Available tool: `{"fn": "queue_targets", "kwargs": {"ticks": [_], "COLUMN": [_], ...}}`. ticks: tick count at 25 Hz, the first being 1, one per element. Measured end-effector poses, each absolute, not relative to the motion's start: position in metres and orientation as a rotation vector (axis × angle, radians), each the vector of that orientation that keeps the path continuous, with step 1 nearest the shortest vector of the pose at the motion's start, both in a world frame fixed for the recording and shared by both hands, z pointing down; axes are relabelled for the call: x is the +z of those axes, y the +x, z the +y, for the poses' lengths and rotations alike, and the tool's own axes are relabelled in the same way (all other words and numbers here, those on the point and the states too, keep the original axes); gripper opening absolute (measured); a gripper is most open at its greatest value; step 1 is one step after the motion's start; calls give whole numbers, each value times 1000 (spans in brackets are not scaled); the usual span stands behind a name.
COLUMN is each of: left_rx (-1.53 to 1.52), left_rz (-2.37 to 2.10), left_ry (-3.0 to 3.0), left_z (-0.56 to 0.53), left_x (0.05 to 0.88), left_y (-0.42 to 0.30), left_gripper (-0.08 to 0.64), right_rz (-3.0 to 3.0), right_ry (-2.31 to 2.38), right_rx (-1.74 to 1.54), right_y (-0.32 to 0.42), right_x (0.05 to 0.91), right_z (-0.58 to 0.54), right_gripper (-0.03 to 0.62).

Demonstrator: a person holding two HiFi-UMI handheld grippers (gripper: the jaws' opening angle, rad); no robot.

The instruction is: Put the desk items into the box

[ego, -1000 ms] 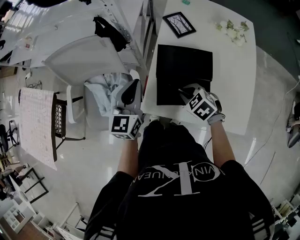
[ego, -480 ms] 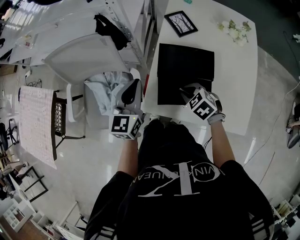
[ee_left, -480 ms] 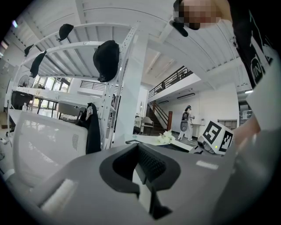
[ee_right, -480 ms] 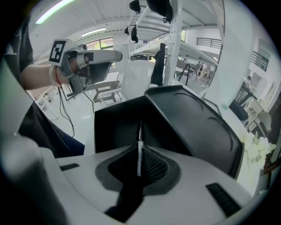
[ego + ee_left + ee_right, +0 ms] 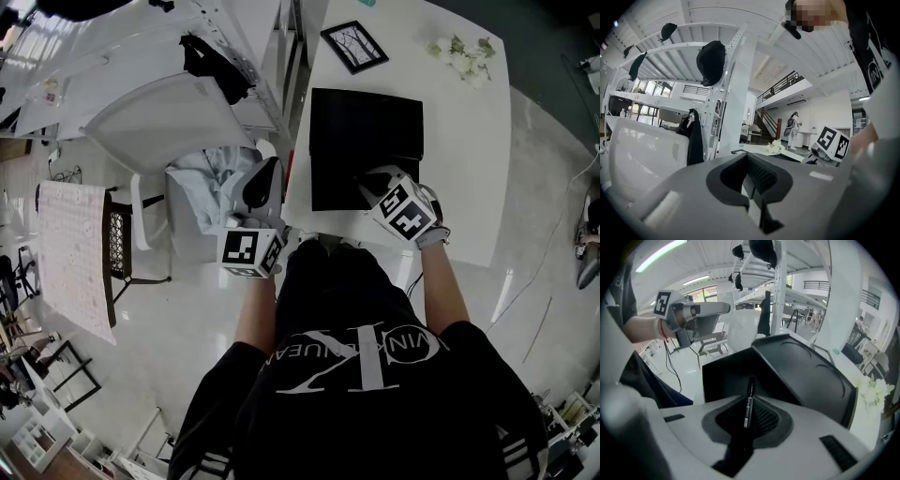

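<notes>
A black box (image 5: 366,131) lies open on the white table (image 5: 469,169). My right gripper (image 5: 368,185) hovers over the box's near edge, shut on a thin black pen (image 5: 750,385) that stands up between its jaws. The right gripper view shows the box's dark inside (image 5: 726,376) and its raised lid (image 5: 806,371) just ahead. A framed picture (image 5: 354,45) and a bunch of white flowers (image 5: 464,58) lie at the table's far end. My left gripper (image 5: 265,185) is held off the table's left edge, shut with nothing between its jaws (image 5: 749,180).
To the left of the table stand a white chair (image 5: 159,122) and a heap of pale cloth (image 5: 211,183). A white shelf frame with a black garment (image 5: 211,56) rises at the back left. A patterned cloth (image 5: 70,248) hangs farther left.
</notes>
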State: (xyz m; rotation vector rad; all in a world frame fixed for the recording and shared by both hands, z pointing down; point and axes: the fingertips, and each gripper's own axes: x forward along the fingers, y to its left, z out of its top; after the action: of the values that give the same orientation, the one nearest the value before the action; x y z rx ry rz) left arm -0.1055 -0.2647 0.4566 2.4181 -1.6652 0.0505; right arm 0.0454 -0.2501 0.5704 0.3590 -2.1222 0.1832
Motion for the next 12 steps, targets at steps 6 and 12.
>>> {"fn": "queue_targets", "kwargs": {"ticks": [6, 12], "left_rx": [46, 41], "left_rz": [-1645, -1622], "left_ry": [2441, 2468], "left_z": [-271, -278], "left_x": [453, 448], "left_y": [-102, -97], "left_gripper": [-5, -5], "right_rz": [-2180, -2245], "right_ry": [417, 529], "right_rx": [277, 316], "right_y": [47, 55], "right_x": [558, 539], "right_z": [-251, -262], "right_gripper": [51, 29]}}
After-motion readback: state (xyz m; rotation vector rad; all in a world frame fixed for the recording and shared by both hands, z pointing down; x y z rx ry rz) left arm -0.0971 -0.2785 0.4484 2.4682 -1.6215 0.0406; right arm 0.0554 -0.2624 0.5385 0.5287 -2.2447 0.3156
